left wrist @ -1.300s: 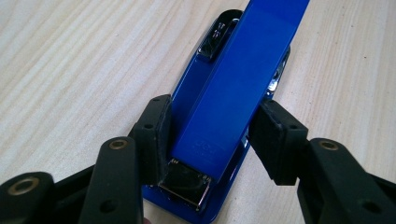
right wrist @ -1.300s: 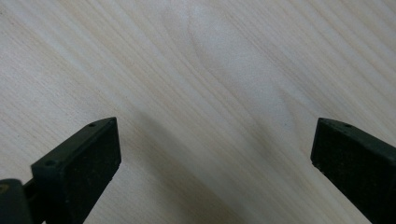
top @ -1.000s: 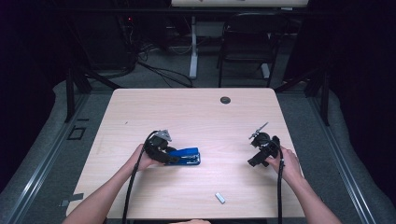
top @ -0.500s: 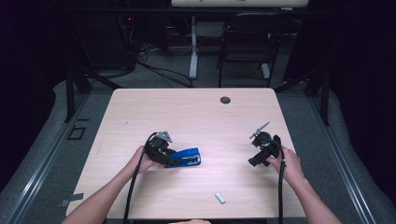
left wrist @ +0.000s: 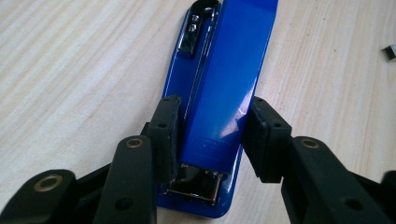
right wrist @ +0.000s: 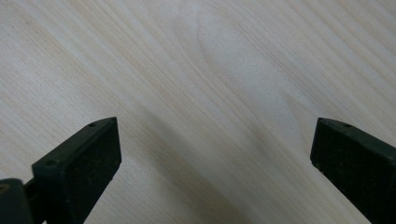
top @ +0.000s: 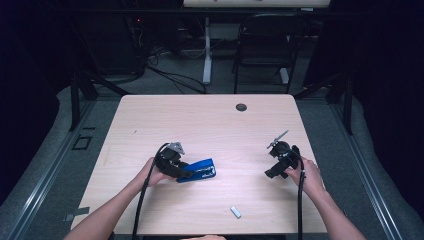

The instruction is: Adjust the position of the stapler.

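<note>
A blue stapler point(top: 201, 170) lies on the wooden table point(top: 210, 125), left of the middle. My left gripper point(top: 188, 173) has it by its rear end. In the left gripper view the stapler point(left wrist: 226, 84) runs away from me, and the two black pads point(left wrist: 168, 126) sit against its sides. The jaws have just been closing on it. My right gripper point(top: 271, 173) is held over bare wood at the right. In the right gripper view its jaws point(right wrist: 215, 140) stand wide open with nothing between them.
A small silver strip of staples point(top: 235, 212) lies near the front edge, also in the left gripper view point(left wrist: 389, 52). A dark cable grommet point(top: 241, 107) sits in the tabletop at the back. A black chair point(top: 265, 45) stands beyond the table.
The left jaws have drawn in on the stapler, and its far end has shifted slightly. Both hands have stayed where they were.
</note>
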A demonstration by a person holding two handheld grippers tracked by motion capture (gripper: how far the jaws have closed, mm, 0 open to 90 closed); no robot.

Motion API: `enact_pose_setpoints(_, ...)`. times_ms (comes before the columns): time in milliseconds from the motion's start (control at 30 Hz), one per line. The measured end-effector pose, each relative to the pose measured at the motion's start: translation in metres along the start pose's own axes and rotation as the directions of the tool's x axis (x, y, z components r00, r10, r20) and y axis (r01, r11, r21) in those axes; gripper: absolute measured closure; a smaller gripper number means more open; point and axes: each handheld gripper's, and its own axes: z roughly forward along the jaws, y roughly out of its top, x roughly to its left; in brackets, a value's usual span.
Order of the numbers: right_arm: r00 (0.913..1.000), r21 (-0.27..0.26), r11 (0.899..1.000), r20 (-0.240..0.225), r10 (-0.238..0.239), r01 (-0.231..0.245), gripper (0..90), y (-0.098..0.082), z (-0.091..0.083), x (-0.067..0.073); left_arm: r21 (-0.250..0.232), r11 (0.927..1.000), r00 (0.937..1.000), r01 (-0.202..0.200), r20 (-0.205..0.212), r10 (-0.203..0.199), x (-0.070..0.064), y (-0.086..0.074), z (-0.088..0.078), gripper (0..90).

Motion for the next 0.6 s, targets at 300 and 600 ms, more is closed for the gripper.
enact_pose_setpoints(300,1.0000,-0.005,1.000,-0.009,0.002,-0.002,1.5,-0.0001,0.0003,0.0016,0.011,0.9983,0.9980,-0.058,0.026,0.057,-0.0071,0.0018,0.0032,63.3)
enact_pose_setpoints(600,0.9994,0.011,1.000,-0.030,-0.019,0.020,1.5,0.0004,0.0000,0.0002,0.004,0.9958,0.9943,-0.092,0.054,0.092,-0.0084,0.0030,0.0062,63.4)
